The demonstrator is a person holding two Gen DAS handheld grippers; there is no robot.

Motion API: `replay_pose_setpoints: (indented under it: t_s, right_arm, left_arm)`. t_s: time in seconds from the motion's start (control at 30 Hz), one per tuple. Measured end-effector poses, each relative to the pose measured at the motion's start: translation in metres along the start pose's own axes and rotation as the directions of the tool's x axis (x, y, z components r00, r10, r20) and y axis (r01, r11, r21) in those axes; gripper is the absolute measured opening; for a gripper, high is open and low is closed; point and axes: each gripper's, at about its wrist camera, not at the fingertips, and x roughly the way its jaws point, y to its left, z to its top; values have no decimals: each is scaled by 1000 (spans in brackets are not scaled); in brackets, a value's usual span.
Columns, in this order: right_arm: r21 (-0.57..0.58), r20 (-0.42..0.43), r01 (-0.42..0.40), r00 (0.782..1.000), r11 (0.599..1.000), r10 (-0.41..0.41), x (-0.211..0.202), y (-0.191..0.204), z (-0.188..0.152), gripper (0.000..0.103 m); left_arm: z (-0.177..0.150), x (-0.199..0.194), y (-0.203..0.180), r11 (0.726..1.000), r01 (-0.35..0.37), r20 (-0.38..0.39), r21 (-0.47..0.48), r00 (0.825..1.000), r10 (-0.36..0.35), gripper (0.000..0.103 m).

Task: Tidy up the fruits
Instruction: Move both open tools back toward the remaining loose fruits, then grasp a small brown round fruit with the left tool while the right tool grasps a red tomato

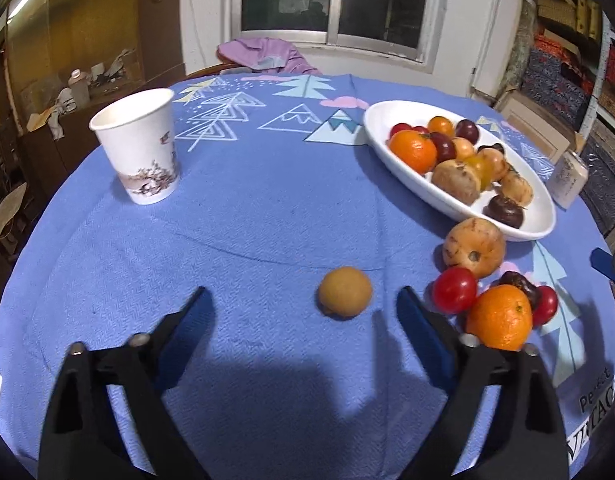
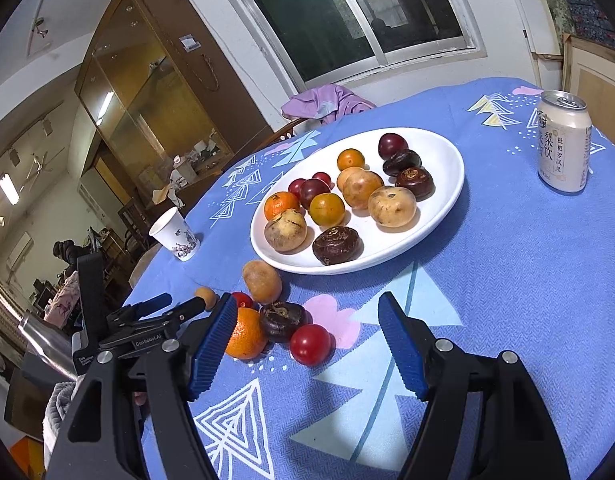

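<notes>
A small round tan fruit (image 1: 344,291), matt and slightly dimpled at its lower edge, lies alone on the blue patterned cloth of the counter (image 1: 267,208), ahead of and between the fingers of the left claw (image 1: 303,300). That claw stands open, its blue pads clear of the fruit.

To the fruit's right is a loose cluster: a speckled tan fruit (image 1: 474,246), a glossy red tomato (image 1: 454,289), an orange (image 1: 500,317) and a dark brown wrinkled fruit (image 1: 521,285), touching or just beside each other. Beyond them a white oval plate (image 2: 447,200) holds more oranges, dark red plums, tan fruits and dark brown ones.

The right claw (image 2: 307,322) is open too and holds nothing; its left pad sits in front of the orange.

A paper cup (image 1: 141,146) and a drink can (image 2: 563,146) stand well apart from the fruit.
</notes>
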Motion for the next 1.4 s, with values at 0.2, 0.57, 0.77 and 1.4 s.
replay_pose_setpoints:
  t_s: [0.2, 0.57, 0.77, 1.4]
  right_arm:
    - [-64, -26, 40, 999, 997, -42, 10, 9, -6, 74]
    - [-223, -121, 110, 983, 968, -140, 40, 25, -25, 47]
    - [-259, -154, 124, 974, 958, -167, 53, 30, -27, 44]
    - [-222, -170, 97, 976, 970, -136, 52, 24, -25, 30]
  left_arm:
    - [-1, 2, -9, 999, 31, -12, 34, 999, -30, 73]
    - [2, 15, -14, 996, 85, -66, 38, 994, -83, 53]
    - [4, 18, -19, 996, 77, -70, 55, 995, -73, 52]
    - [0, 2, -20, 994, 92, -9, 65, 996, -91, 29]
